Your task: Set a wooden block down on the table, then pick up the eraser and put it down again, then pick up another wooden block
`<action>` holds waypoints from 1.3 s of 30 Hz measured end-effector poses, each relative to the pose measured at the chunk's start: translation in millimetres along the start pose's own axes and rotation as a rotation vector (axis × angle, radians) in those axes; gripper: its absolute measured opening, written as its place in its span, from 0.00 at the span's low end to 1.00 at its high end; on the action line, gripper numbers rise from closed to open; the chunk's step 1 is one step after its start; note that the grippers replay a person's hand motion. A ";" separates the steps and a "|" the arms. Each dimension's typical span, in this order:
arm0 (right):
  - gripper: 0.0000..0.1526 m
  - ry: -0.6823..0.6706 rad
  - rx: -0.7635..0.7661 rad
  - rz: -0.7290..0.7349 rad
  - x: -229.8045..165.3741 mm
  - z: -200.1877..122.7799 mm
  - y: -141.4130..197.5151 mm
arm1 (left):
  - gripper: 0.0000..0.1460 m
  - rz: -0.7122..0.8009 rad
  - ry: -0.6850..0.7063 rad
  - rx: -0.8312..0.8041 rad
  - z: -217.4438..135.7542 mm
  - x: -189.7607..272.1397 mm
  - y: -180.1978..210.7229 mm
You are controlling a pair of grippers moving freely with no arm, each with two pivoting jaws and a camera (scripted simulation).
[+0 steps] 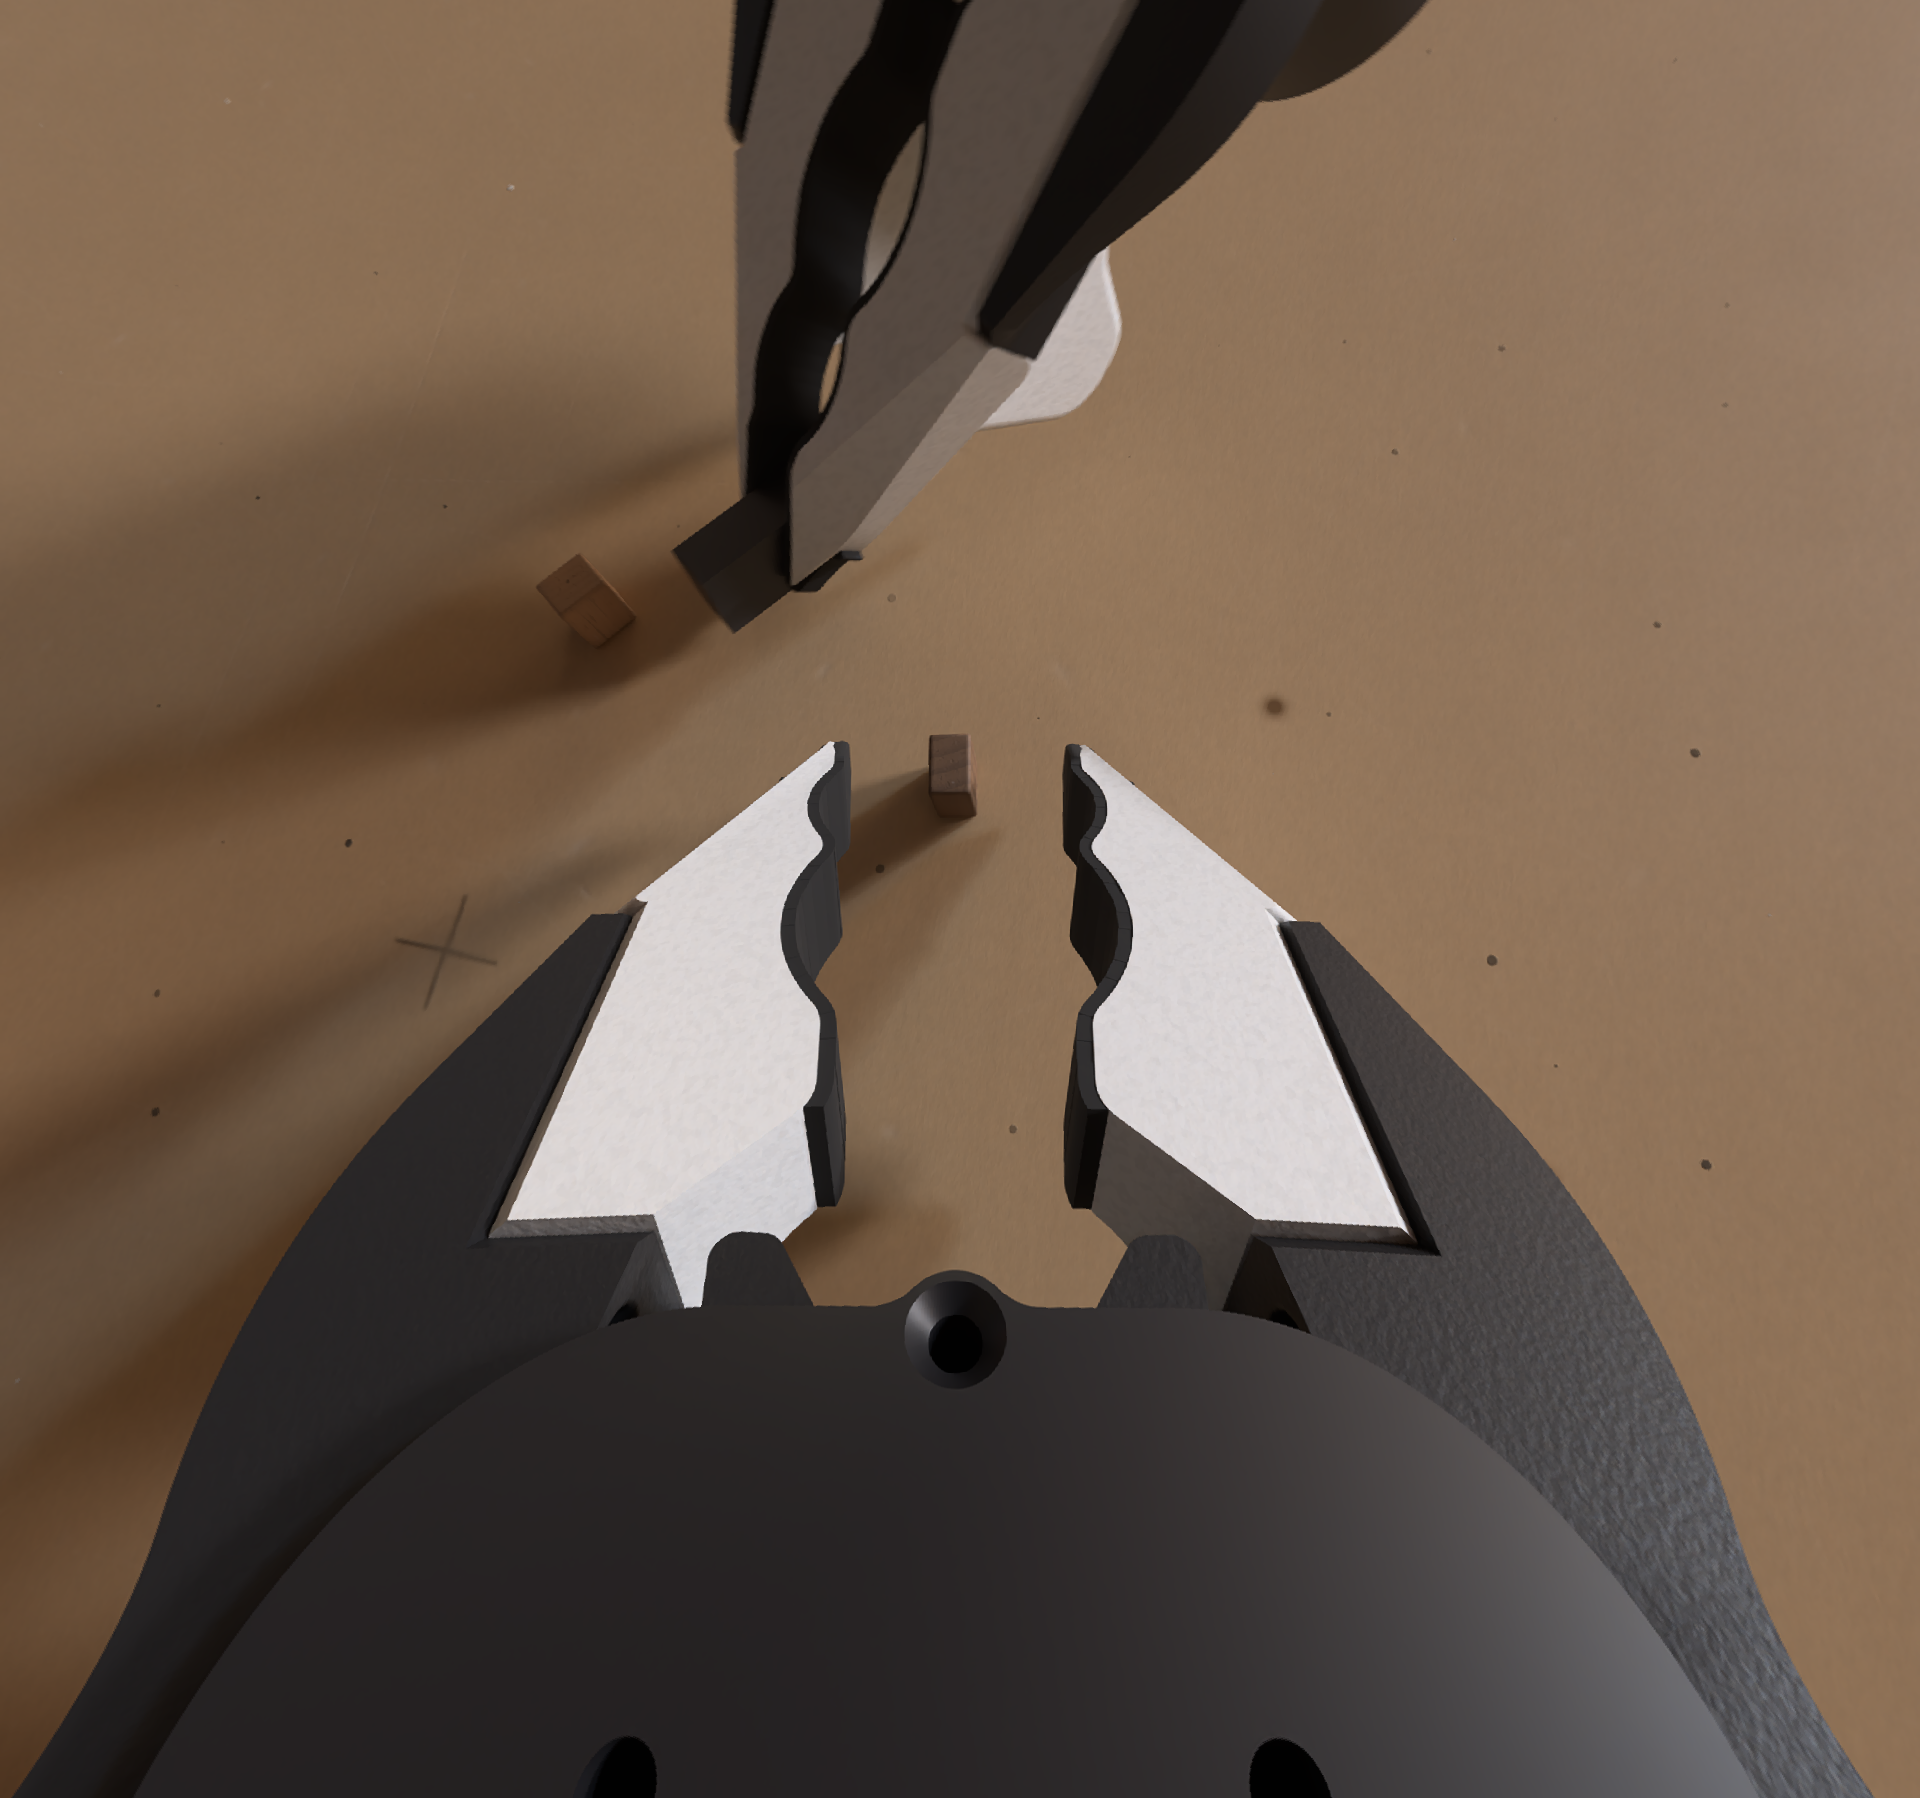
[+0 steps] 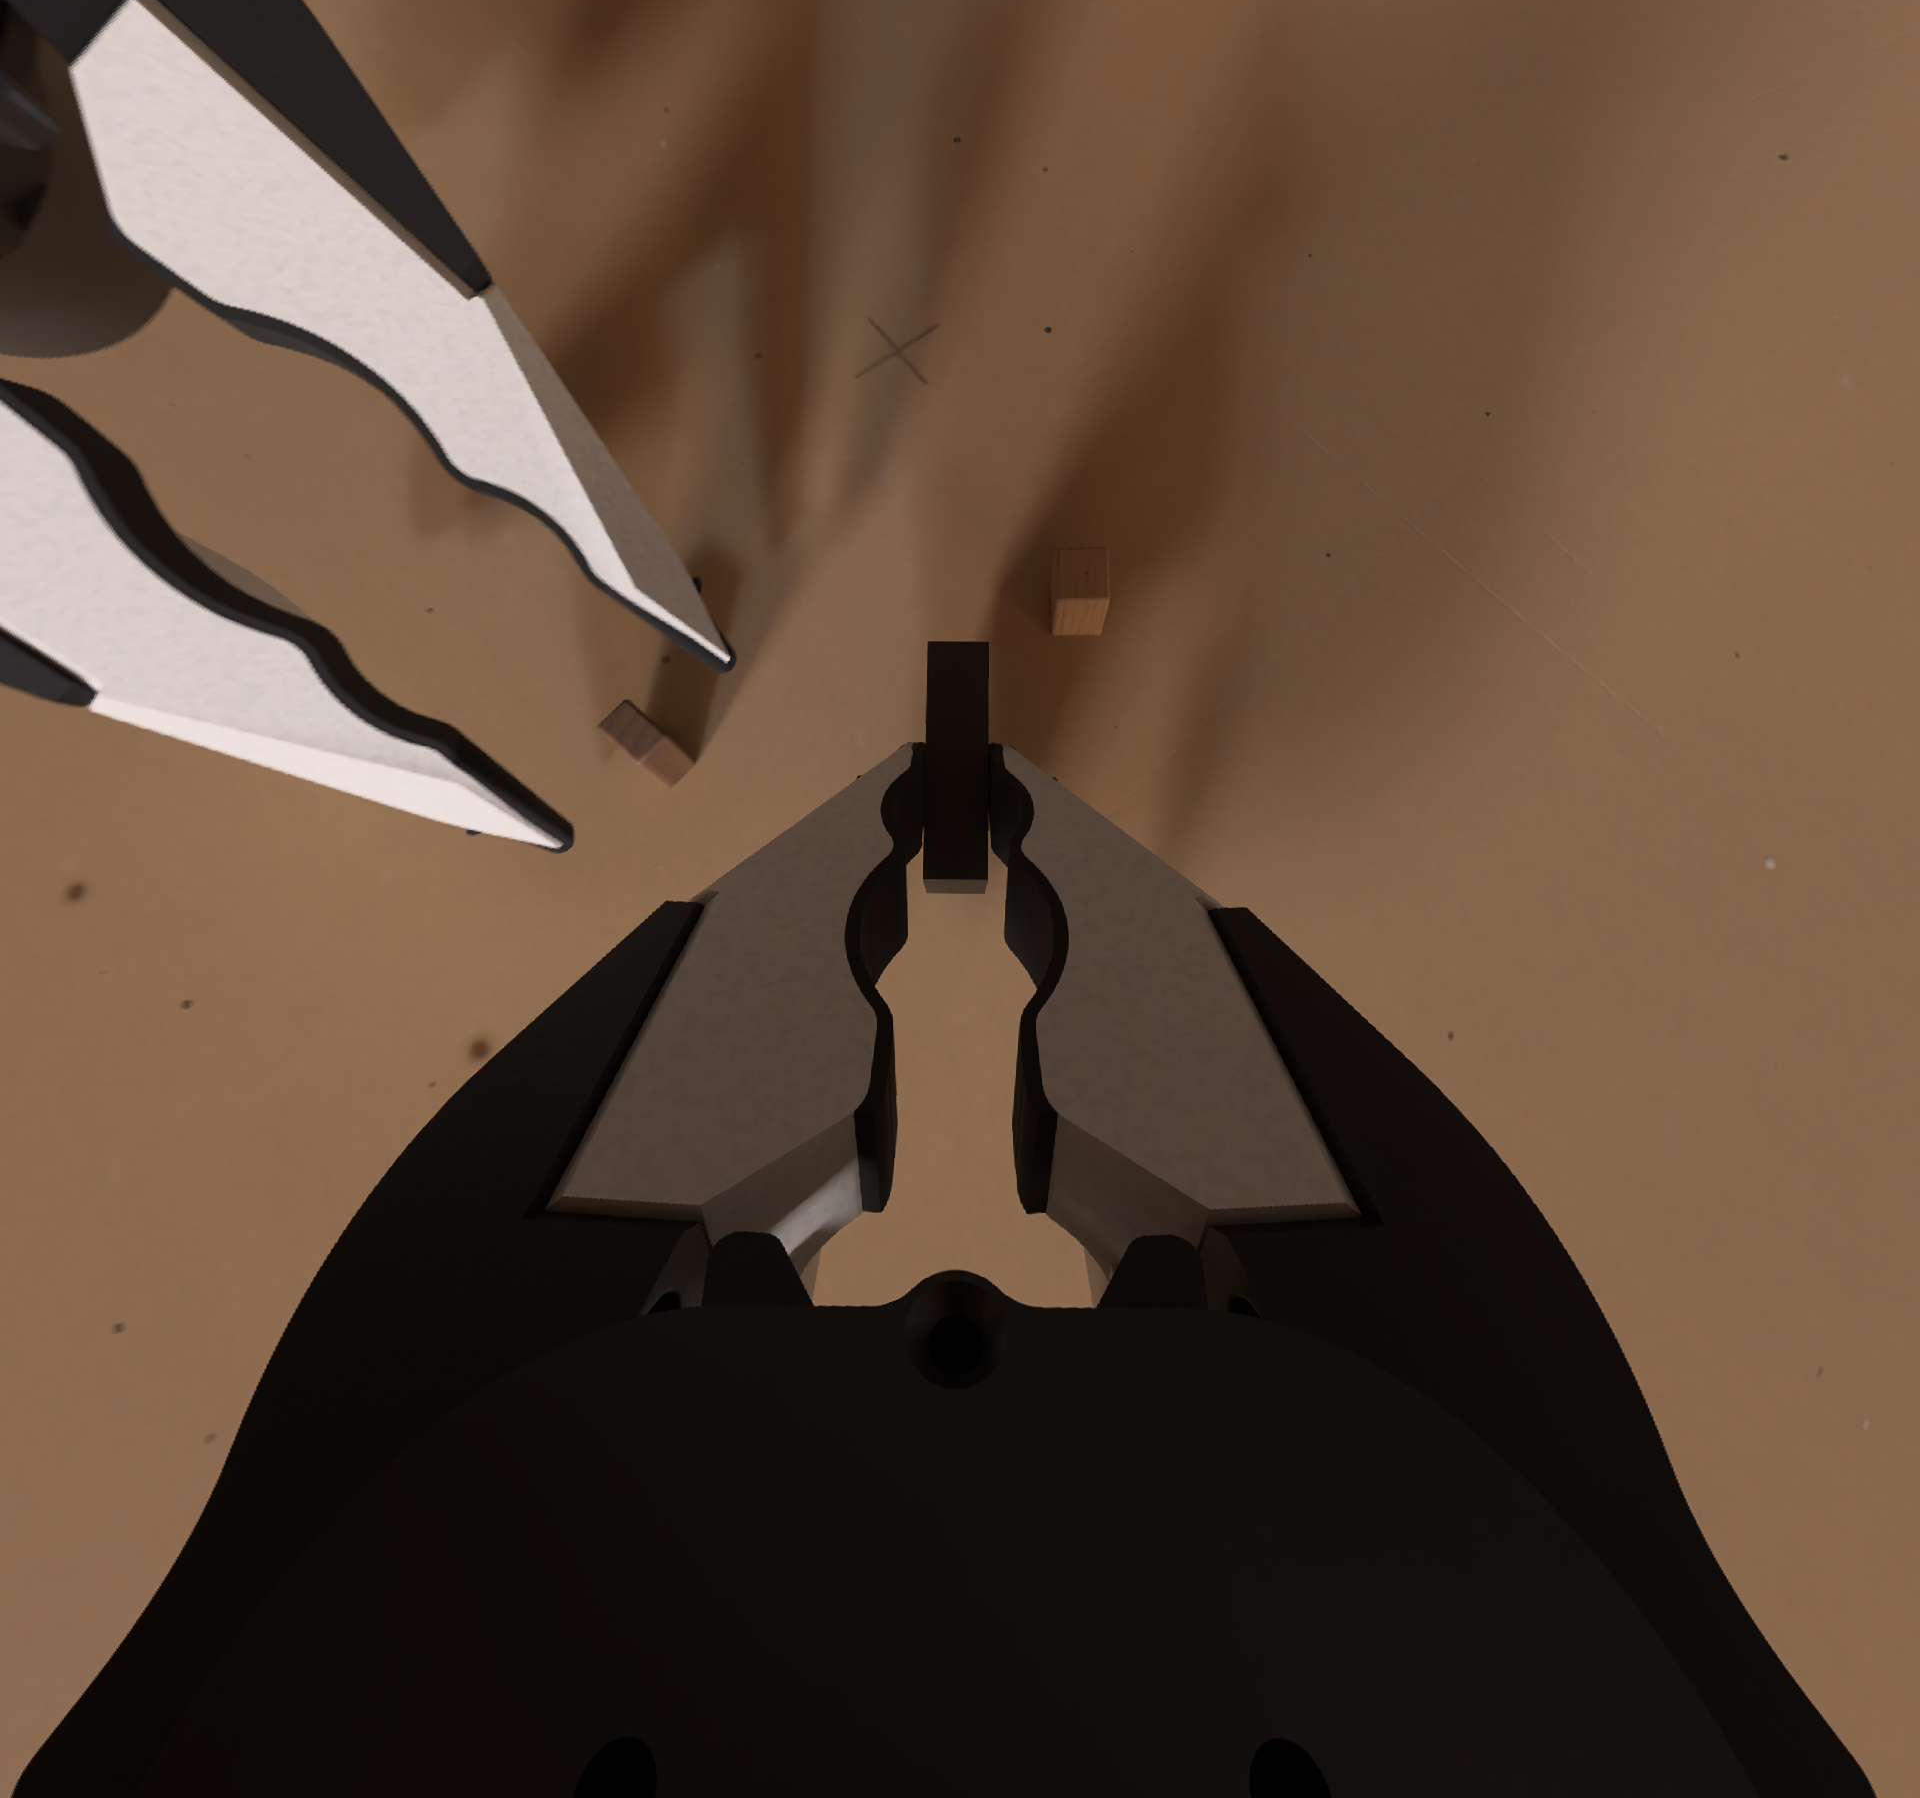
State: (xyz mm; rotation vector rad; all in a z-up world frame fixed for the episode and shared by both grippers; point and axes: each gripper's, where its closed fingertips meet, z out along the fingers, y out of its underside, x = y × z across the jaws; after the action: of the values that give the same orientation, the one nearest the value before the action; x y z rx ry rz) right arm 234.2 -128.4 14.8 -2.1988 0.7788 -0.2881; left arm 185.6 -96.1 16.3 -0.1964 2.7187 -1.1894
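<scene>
Two grippers: our right gripper pinches the black eraser between its fingertips to carry it, while our left gripper hangs wide open with a small wooden block between its fingers, ready to grab.

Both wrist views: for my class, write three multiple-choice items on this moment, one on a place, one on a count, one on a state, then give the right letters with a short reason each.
1. Where does the smaller, darker wooden block lie?
A. on the table ahead of the left gripper, in line with the gap between its tips
B. on top of the eraser
C. clamped in the right gripper

2. How many wooden blocks show on the table?
A. one
B. two
C. four

3. What state is the right gripper in?
A. wide open and empty
B. shut on a wooden block
C. shut on the black eraser

Answers:
1 A, the block rests on bare table beyond the open tips.
2 B, there are that block and a paler wooden block.
3 C, both fingers press the eraser's sides.
</scene>
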 end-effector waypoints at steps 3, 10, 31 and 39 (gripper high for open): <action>0.07 0.000 0.036 0.034 -5.1 -11.3 -0.3 | 0.29 -0.004 -0.002 0.007 -3.8 -0.5 -2.5; 0.07 0.038 0.043 0.056 -10.3 -21.2 8.0 | 0.23 0.020 -0.033 0.002 -11.3 -1.3 -2.6; 0.07 0.108 0.071 0.166 -7.0 -18.7 12.6 | 0.27 0.060 -0.064 0.178 -27.3 21.4 -9.6; 0.07 0.114 0.042 0.185 -1.9 -8.5 15.5 | 0.27 0.055 -0.040 0.184 -30.0 26.4 -9.8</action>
State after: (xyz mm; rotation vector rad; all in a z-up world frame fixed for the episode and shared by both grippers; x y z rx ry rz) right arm 222.2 -140.3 9.2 -2.0677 1.0226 -0.3362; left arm 154.1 -86.2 41.0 -0.1200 2.5445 -1.3939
